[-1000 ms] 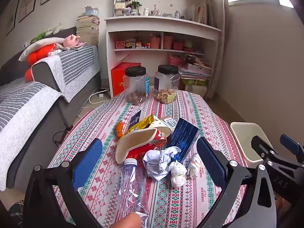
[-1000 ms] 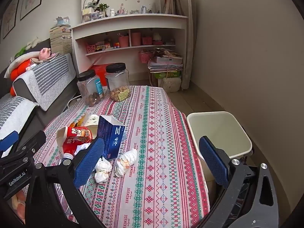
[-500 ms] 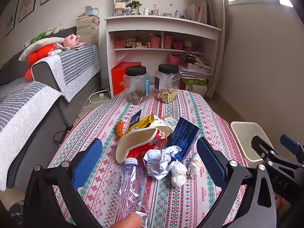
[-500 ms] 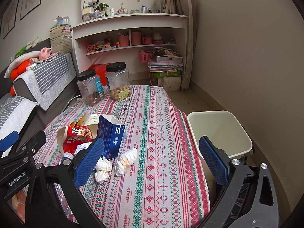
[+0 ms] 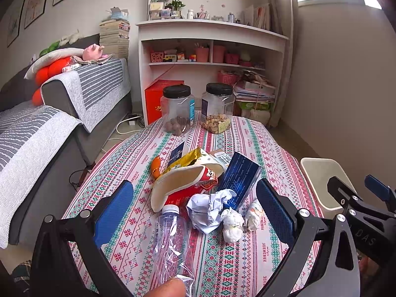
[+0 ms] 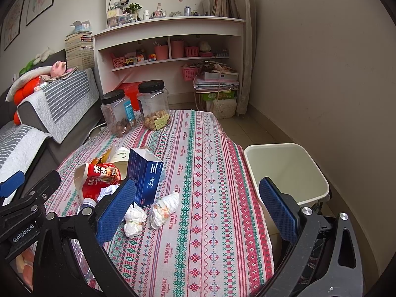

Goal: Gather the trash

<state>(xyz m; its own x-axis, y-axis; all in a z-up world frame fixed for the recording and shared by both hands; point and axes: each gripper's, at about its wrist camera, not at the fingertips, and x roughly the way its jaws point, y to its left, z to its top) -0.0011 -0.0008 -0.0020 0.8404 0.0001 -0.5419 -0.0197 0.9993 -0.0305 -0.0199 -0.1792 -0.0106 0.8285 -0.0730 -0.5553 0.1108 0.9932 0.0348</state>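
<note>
Trash lies heaped on the patterned tablecloth [image 5: 235, 262]: a crushed clear bottle [image 5: 170, 242], a crumpled white paper [image 5: 209, 208], two tissue wads [image 5: 231, 224] [image 6: 164, 209], a blue carton [image 5: 241, 179] [image 6: 146, 178], a red noodle cup [image 5: 183, 185] [image 6: 99, 177] and a yellow wrapper [image 5: 195, 157]. My left gripper [image 5: 194, 212] hangs open above the bottle and paper, holding nothing. My right gripper [image 6: 198, 209] is open too, over the table's right half, its left pad beside the tissue wads. A cream bin [image 6: 287, 170] [image 5: 321, 180] stands on the floor right of the table.
Two black-lidded clear jars [image 5: 177, 110] [image 5: 217, 110] stand at the table's far end. A grey sofa [image 5: 49, 123] with striped covers runs along the left. White shelves [image 5: 212, 49] fill the back wall. A fingertip [image 5: 165, 289] shows at the bottom edge.
</note>
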